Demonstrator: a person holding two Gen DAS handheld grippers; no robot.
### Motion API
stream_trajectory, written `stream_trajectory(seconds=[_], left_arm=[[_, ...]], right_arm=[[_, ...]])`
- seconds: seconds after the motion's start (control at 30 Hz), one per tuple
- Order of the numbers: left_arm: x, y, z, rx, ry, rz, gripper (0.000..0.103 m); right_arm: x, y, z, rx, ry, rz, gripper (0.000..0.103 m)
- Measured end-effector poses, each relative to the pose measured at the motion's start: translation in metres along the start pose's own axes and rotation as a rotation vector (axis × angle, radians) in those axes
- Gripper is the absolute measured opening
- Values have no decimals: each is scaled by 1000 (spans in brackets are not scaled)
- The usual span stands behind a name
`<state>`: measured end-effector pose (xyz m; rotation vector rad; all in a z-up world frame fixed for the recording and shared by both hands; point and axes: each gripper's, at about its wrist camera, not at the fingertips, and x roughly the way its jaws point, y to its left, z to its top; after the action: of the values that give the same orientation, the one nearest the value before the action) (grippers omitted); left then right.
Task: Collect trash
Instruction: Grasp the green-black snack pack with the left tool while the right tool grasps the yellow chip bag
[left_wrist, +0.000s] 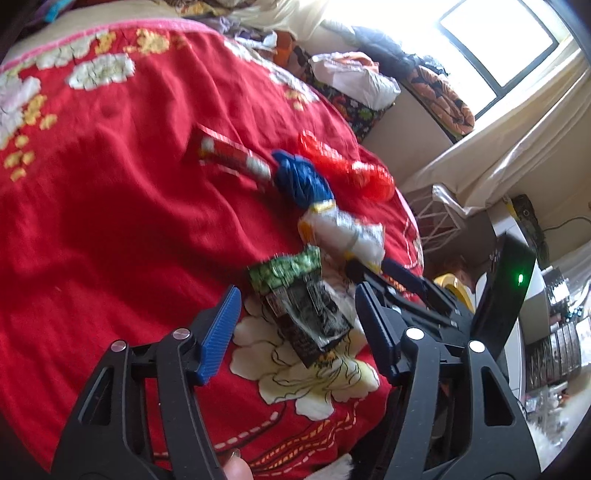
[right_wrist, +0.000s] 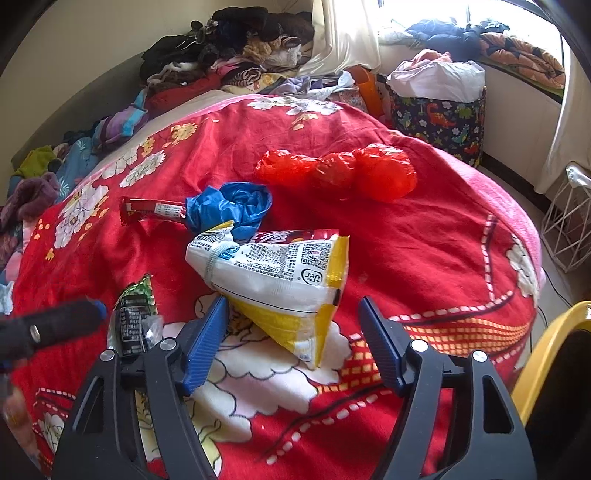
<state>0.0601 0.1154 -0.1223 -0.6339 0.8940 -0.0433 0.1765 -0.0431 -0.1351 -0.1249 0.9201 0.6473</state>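
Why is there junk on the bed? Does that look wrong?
Yes. Trash lies scattered on the red blanket: a white and yellow snack bag, a green and black wrapper, a crumpled blue bag, a red plastic bag and a red wrapper. None belongs on a bed.

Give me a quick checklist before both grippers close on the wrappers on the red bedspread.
1. Green and black wrapper between left gripper jaws: ok.
2. White and yellow snack bag between right gripper jaws: ok.
3. Both jaws open, pads not pressing: ok.
4. Grippers apart from each other: ok, though close.
5. Bedspread fabric clear of the pads: cannot tell.
6. Bin ready: cannot tell; only a yellow rim shows.
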Motion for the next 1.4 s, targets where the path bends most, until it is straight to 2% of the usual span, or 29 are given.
stream_trajectory(seconds=[0.07, 0.2, 0.27, 0.5, 0.53, 0.63, 0.7, 0.8, 1.0, 1.4], left_arm=[[5, 0, -3, -2, 15, -10, 51], [16, 3, -9, -23, 54, -23, 47], [19, 5, -12, -30, 65, -25, 44], [25, 9, -17, -42, 80, -20, 40], [26, 9, -17, -43, 79, -19, 39], [26, 7, -18, -34, 78, -16, 35], [27, 6, -19, -30, 82, -25, 25], [27, 0, -19, -15, 82, -31, 18], [21, -9, -17, 20, 68, -42, 14], [-3, -40, -13, 103, -4, -59, 12]], right_arm=[[3, 0, 0, 0, 2, 25, 56], [6, 0, 0, 3, 8, 56, 47], [6, -3, -2, 20, 7, 63, 36], [-13, -16, -10, 91, -32, 70, 27], [-15, -18, -12, 97, -32, 68, 12], [-22, -22, -19, 114, -21, 68, 12], [-27, -22, -22, 117, -27, 69, 11], [-35, -25, -25, 138, -45, 77, 11], [-49, -31, -34, 170, -54, 61, 10], [-89, -55, -38, 256, -125, 14, 10]])
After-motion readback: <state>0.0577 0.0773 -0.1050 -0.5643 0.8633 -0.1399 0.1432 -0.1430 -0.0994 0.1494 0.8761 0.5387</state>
